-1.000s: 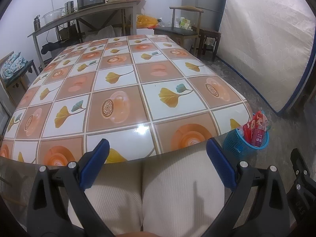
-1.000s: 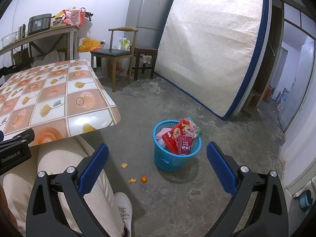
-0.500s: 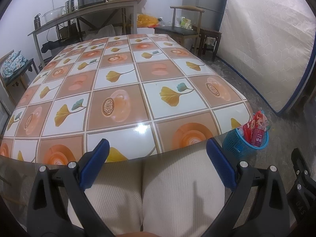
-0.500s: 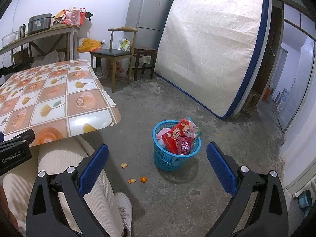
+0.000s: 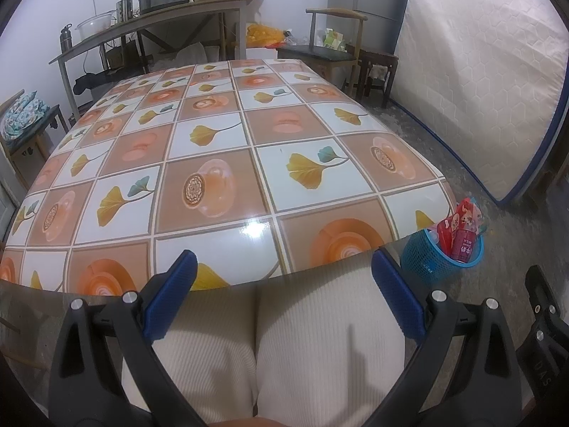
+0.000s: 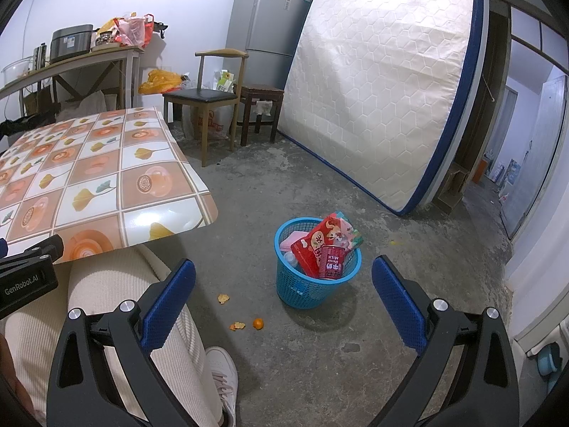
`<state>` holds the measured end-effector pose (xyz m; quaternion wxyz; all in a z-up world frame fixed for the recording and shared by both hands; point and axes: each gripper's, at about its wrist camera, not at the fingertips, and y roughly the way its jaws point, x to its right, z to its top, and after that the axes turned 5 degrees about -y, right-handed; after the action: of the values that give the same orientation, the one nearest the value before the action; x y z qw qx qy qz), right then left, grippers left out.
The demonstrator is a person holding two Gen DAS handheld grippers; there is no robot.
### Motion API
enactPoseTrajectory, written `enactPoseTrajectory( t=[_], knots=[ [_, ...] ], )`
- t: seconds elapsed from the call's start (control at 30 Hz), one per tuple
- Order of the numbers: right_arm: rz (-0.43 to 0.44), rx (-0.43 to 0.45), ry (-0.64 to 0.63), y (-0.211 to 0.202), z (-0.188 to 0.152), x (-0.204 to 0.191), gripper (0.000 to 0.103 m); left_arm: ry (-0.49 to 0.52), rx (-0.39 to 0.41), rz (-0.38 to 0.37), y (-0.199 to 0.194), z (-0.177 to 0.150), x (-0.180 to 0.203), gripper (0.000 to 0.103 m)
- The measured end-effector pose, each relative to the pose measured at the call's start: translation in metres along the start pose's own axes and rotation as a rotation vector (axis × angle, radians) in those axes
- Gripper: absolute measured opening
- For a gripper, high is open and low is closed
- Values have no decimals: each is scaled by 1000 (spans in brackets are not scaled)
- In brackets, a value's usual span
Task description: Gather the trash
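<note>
Both the left claw and right claw are wide and empty, and the peel bits below look light and crumbly, so pinch softly at an edge.

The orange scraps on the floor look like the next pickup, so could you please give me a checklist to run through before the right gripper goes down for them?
1. Right gripper open and holding nothing: ok.
2. Left gripper open and holding nothing: ok.
3. Orange scraps in plain view on bare floor beside the shoe: ok.
4. Room left in the blue basket: not ok, the red packets and can already stand above its rim.
5. Table free of trash: ok.
6. Whether the scraps are loose or stuck to the floor: cannot tell.
</note>
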<state>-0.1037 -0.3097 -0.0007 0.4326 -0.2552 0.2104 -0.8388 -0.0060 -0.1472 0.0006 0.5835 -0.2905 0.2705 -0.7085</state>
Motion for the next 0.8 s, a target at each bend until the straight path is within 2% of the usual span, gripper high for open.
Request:
enactPoseTrajectory(
  t=[0.8],
  knots=[
    [2, 6, -5, -3, 3, 0, 97, 2, -17, -10, 1, 1, 1, 94]
  ],
)
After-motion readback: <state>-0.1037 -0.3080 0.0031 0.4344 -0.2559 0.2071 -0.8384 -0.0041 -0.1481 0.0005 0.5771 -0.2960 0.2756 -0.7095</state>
